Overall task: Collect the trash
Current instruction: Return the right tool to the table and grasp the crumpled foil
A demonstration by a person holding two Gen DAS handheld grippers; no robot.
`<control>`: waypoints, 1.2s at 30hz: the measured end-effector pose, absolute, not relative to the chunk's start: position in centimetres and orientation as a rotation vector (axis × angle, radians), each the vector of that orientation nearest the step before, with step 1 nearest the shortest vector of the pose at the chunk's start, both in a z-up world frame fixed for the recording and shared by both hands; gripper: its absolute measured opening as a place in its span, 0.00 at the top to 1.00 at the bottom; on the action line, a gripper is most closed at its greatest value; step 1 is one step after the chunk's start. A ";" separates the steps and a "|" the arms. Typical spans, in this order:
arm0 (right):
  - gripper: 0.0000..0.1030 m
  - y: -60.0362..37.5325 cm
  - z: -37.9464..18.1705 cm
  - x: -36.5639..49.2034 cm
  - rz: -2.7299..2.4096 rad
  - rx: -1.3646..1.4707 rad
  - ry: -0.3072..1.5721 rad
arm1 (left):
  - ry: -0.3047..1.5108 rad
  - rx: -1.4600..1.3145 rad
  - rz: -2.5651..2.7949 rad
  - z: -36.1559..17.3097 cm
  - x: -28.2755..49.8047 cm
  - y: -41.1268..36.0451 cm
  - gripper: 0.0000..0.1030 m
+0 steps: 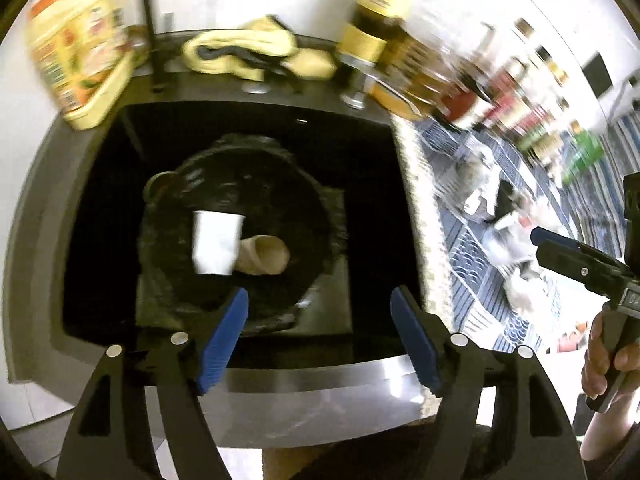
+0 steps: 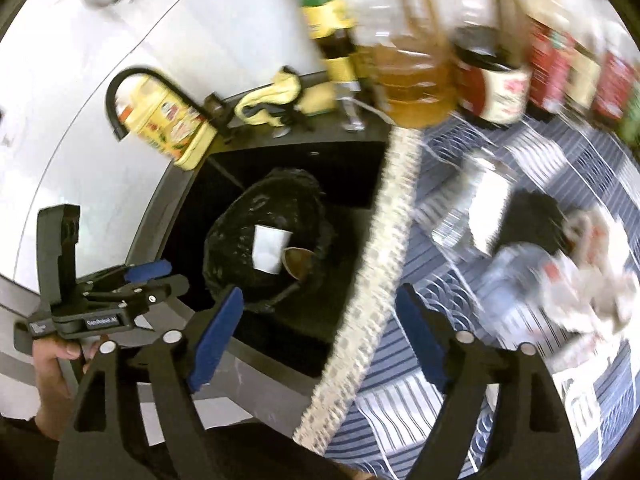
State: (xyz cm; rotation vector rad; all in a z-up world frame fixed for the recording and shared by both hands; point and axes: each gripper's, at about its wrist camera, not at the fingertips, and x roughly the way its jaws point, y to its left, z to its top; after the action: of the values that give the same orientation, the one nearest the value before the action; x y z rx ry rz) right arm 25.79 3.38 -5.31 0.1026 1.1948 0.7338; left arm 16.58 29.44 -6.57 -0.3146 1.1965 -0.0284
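A bin lined with a black bag point(image 1: 192, 184) point(image 2: 228, 240) stands in the dark sink point(image 1: 368, 168). A white paper cup point(image 1: 216, 242) point(image 2: 269, 246) and a brown cardboard tube point(image 1: 266, 254) point(image 2: 298, 262) lie inside it. My left gripper point(image 1: 319, 300) point(image 2: 168, 276) hangs open and holds nothing, above the bin's near side. My right gripper point(image 2: 320, 300) point(image 1: 540, 240) is also open and holds nothing, over the sink's right edge and the fringe of the cloth. Crumpled paper and plastic trash point(image 2: 580, 292) point(image 1: 520, 280) lies on the striped cloth to the right.
Oil and sauce bottles point(image 2: 416, 92) point(image 1: 380, 12) line the back of the counter. A yellow container point(image 1: 76, 60) point(image 2: 176, 128), a black tap point(image 2: 120, 92) and a yellow cloth point(image 1: 240, 48) sit on the sink's far rim. The blue striped cloth point(image 2: 400, 408) has a fringed edge point(image 2: 360, 300).
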 end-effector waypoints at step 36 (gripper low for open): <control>0.24 -20.9 -16.6 28.3 0.380 0.768 1.468 | 1.373 -0.135 -0.220 -8.8 22.1 8.5 0.30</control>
State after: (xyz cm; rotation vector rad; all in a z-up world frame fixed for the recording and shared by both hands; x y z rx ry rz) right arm 28.33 -20.92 -16.56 0.7682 1.4680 0.3798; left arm 22.11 8.52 -8.83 -0.1349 1.3729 -0.2200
